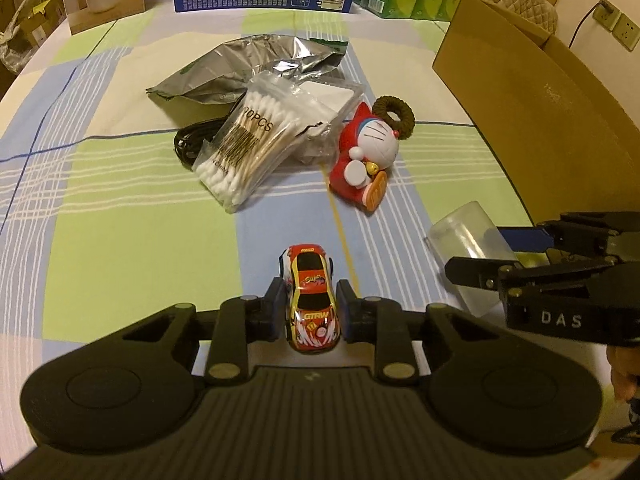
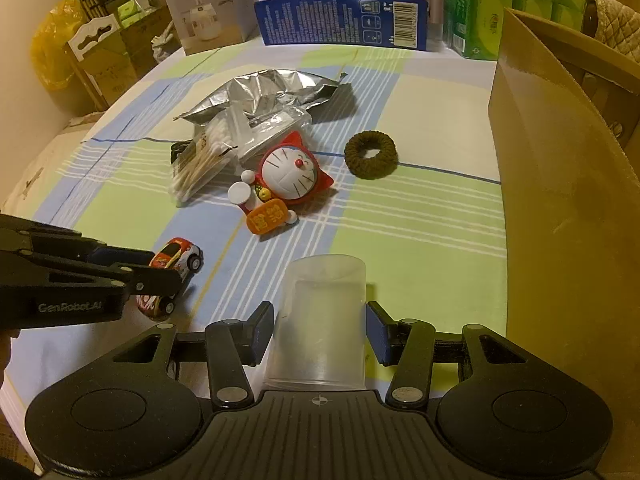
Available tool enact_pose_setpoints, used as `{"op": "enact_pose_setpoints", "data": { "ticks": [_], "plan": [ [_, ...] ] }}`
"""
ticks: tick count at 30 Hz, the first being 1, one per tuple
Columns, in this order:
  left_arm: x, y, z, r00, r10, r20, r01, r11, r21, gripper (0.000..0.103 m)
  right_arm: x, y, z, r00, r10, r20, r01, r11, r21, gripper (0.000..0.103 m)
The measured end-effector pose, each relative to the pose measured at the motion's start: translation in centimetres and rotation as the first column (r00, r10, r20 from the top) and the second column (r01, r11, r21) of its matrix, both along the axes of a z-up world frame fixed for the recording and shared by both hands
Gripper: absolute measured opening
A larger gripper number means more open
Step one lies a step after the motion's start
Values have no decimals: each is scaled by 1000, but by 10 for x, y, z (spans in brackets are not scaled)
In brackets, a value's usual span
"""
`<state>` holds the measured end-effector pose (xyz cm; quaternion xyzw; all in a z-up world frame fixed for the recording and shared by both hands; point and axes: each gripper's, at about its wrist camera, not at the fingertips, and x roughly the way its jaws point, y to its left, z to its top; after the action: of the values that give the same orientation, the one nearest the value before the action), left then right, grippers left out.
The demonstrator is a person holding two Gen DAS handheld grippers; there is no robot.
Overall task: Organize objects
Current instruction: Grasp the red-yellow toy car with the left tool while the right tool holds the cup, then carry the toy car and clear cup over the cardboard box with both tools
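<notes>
A red and yellow toy car (image 1: 312,300) sits on the checked tablecloth between the fingers of my left gripper (image 1: 311,308); the pads stand on both sides of it with a hair of gap. It also shows in the right wrist view (image 2: 172,268). A clear plastic cup (image 2: 320,320) lies on its side between the fingers of my right gripper (image 2: 320,332), with small gaps on both sides. The cup also shows in the left wrist view (image 1: 468,248). A red Doraemon figure (image 2: 280,184), a brown hair tie (image 2: 371,155), a cotton swab bag (image 1: 244,140) and a silver foil bag (image 1: 248,68) lie further back.
A large cardboard box (image 2: 568,184) stands open at the right. A blue box (image 2: 344,20), green tissue packs (image 2: 500,4) and a humidifier box (image 2: 204,8) line the far edge. A black cable (image 1: 188,144) lies under the swab bag.
</notes>
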<state>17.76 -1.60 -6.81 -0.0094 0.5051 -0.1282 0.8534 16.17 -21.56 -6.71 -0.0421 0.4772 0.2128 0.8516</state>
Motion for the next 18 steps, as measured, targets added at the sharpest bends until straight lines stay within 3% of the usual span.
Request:
{"op": "enact_pose_setpoints", "data": {
  "ticks": [9,18],
  "plan": [
    [0,-2,5,1000,8,-7,-8,1000,23,22,-3,0,12,1000,3,17,-3,1000,19,46],
    [-16,2,42,998,48,30,-48,999,-6,22,-15,1,52,997,3,73,-5,999,39,46]
  ]
}}
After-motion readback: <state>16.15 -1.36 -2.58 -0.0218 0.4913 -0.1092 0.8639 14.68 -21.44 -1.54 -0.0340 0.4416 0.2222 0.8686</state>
